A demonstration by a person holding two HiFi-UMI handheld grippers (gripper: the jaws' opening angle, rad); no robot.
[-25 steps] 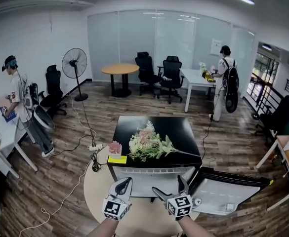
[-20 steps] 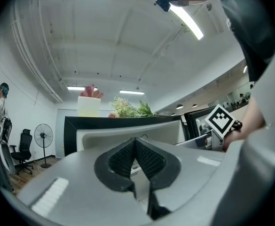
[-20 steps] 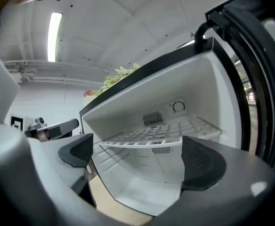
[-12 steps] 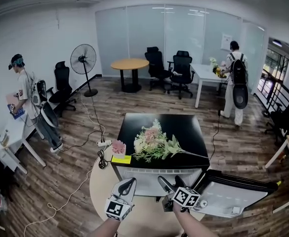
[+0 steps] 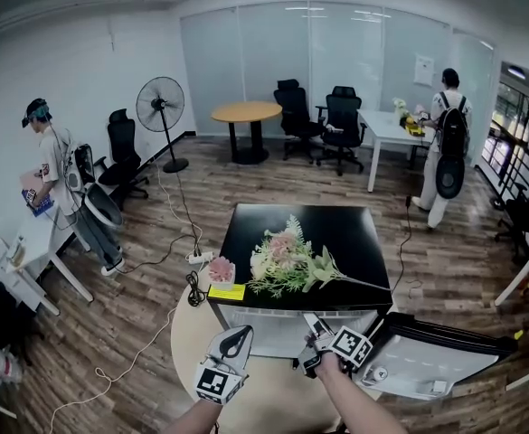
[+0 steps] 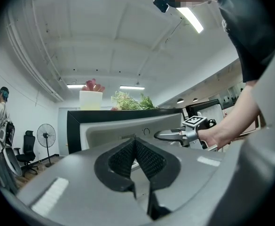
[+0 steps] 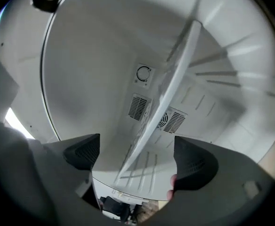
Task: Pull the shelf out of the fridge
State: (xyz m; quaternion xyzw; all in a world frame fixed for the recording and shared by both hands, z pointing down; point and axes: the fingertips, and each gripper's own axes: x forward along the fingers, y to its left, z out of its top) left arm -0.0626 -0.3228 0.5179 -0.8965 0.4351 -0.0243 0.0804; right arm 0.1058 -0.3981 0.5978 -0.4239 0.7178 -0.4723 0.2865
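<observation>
Fridge (image 7: 81, 69) holds 1 shelf (image 7: 175, 79) between right gripper's (image 7: 137, 157) closing jaws; left gripper's (image 6: 136, 147) meet, empty.

Bright, even light from ceiling tubes (image 6: 192, 19); every view bends fisheye-style, with dark corners.
</observation>
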